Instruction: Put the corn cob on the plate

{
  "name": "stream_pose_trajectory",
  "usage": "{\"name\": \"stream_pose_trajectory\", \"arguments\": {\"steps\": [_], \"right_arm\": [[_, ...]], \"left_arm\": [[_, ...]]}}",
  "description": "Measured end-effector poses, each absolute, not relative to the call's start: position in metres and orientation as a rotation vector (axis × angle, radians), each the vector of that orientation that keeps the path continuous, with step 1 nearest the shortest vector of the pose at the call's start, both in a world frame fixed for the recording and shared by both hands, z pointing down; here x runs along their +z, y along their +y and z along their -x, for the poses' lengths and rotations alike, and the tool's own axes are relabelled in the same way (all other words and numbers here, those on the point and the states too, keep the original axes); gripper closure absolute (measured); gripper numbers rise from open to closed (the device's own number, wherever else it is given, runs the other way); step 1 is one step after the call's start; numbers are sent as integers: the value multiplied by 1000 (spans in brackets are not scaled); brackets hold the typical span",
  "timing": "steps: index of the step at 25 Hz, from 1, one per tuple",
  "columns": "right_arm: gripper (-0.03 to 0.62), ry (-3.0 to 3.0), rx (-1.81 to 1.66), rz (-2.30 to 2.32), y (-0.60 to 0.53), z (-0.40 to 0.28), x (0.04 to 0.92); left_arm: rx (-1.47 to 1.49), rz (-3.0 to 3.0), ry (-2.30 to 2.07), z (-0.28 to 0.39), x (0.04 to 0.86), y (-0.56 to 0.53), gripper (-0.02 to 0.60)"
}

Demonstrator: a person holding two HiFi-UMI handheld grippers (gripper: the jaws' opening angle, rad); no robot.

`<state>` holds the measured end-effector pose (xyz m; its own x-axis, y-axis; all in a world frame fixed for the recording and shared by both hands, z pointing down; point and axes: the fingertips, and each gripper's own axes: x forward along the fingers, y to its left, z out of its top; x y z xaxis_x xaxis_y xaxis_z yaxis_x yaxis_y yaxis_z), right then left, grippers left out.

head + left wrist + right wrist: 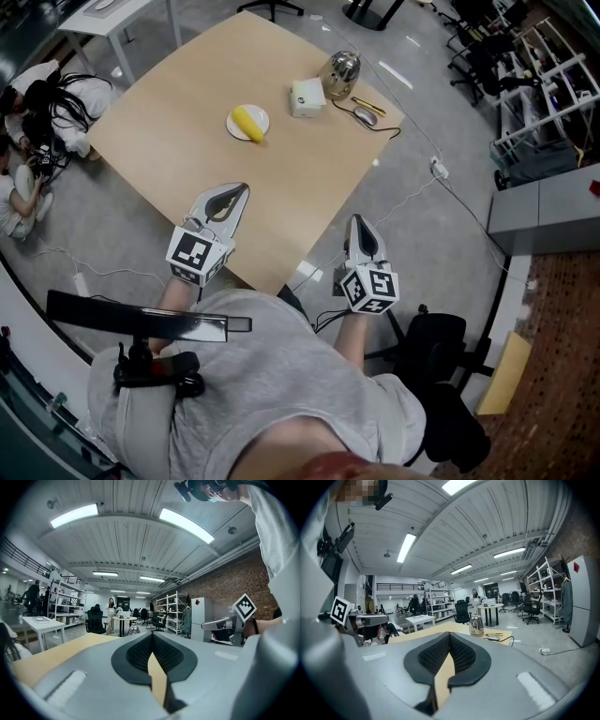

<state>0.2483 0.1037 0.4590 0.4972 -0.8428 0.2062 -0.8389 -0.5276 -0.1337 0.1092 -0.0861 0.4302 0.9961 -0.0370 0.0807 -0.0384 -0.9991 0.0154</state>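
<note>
Head view: the corn cob lies on the plate, well beyond the left gripper and right gripper at the table's near edge. Reaching in could, I judge, nudge it off.

Left gripper view: jaws together, empty, no corn in sight.

Right gripper view: jaws likewise closed on nothing.

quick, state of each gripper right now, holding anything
left gripper: closed, holding nothing
right gripper: closed, holding nothing
</note>
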Motion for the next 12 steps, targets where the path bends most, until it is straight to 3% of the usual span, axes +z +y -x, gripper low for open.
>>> {"name": "stream_pose_trajectory", "arguments": {"steps": [12], "right_arm": [[588, 1528, -399, 2693, 103, -250, 459]], "left_arm": [[134, -3124, -59, -110, 429, -85, 561]]}}
